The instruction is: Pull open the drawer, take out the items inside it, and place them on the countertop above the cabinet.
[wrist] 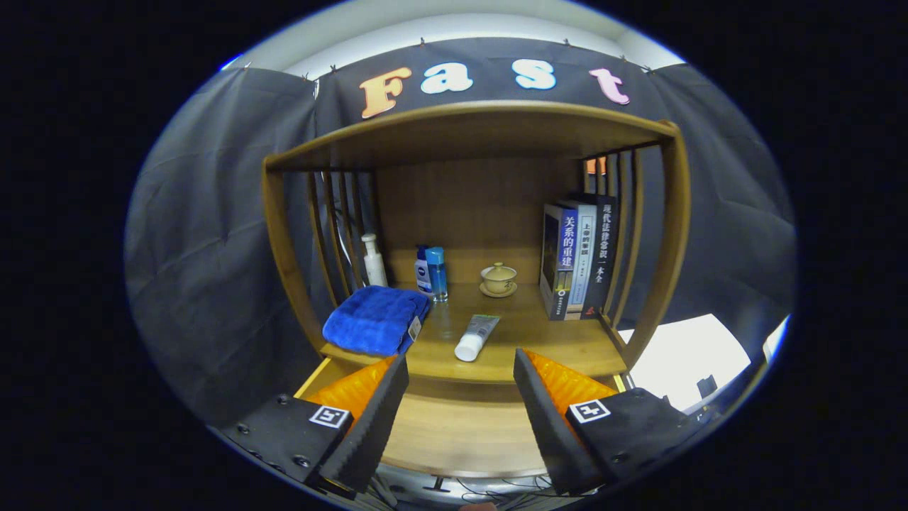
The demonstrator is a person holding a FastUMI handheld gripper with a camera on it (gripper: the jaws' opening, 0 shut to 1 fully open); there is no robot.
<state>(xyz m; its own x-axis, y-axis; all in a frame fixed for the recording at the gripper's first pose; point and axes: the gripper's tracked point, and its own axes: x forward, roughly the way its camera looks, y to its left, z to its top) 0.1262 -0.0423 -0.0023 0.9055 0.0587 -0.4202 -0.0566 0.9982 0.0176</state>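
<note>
My gripper (461,369) is open, its fingers spread wide with nothing between them. Below them the wooden drawer (461,433) stands pulled out, and its bare floor shows between the fingers. Just beyond the fingertips lies the countertop (560,341) of the cabinet. On it a white tube (477,337) lies just ahead of the fingers, cap toward me. A folded blue towel (376,319) rests at the countertop's left front corner, beyond the left finger.
At the back of the countertop stand a white pump bottle (373,260), two small blue bottles (431,272) and a lidded cup on a saucer (498,278). Several upright books (576,257) lean at the right. Slatted wooden sides and a top shelf (468,131) enclose the space.
</note>
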